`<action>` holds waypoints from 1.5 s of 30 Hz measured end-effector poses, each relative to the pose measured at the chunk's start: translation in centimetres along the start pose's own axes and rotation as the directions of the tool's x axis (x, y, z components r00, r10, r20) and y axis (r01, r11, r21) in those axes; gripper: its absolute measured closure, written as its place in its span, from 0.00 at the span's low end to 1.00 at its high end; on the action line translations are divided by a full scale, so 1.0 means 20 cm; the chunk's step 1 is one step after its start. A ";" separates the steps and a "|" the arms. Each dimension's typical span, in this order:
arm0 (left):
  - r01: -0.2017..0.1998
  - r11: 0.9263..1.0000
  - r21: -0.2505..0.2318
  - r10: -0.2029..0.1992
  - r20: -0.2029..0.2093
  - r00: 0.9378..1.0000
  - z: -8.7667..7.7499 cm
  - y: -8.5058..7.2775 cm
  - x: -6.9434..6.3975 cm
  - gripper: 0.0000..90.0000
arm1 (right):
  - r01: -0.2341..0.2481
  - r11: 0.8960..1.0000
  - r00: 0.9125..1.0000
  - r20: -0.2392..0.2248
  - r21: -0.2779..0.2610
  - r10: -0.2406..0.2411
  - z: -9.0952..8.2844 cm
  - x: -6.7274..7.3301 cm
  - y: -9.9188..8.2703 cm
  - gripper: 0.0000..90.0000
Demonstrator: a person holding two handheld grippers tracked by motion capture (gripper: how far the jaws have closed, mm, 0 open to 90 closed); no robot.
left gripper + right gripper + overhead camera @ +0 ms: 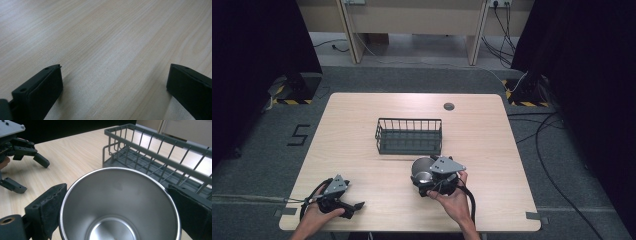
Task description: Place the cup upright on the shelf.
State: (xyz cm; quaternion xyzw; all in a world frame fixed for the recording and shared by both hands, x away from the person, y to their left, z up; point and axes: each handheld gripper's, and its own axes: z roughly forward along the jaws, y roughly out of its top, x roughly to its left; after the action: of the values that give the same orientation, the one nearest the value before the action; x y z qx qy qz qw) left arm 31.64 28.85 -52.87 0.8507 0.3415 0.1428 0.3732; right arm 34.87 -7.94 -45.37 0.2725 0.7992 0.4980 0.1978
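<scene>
Steel cup right under the lens, mouth facing up toward the camera, rim pressed on both sides by the black pads of the right gripper; held there, jaws spread wide to span the cup. In the high view, same right gripper over the near middle of the counter, clasped by the right hand, cup at its front end. Just beyond the cup, a dark wire basket, near but not touching, standing on the counter with its long side toward the gripper. Farther off to the gripper's left, well apart, the left gripper low on the counter near the front edge, gripped by the left hand. Jaws there standing wide apart, nothing between them but bare wood.
</scene>
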 end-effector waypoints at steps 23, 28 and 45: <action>-0.002 1.000 0.000 0.002 0.000 1.000 0.00 0.00 0.00 0.00 | -0.006 0.999 1.000 -0.010 -0.034 0.006 -0.04 -0.08 0.25 0.07; 0.001 1.000 -0.002 -0.001 0.000 1.000 0.00 0.00 0.00 0.00 | 0.002 0.999 1.000 -0.012 -0.036 -0.002 -0.05 -0.09 0.32 0.07; 0.002 1.000 -0.002 -0.002 0.000 1.000 0.00 0.00 0.00 0.00 | 0.015 0.999 1.000 -0.026 -0.028 -0.016 0.04 -0.15 0.53 0.07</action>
State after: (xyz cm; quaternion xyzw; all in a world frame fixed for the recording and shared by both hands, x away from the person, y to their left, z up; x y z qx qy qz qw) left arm 31.64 28.84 -52.87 0.8500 0.3422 0.1427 0.3742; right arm 40.18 -5.43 -35.96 0.2568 0.7967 0.5110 0.1951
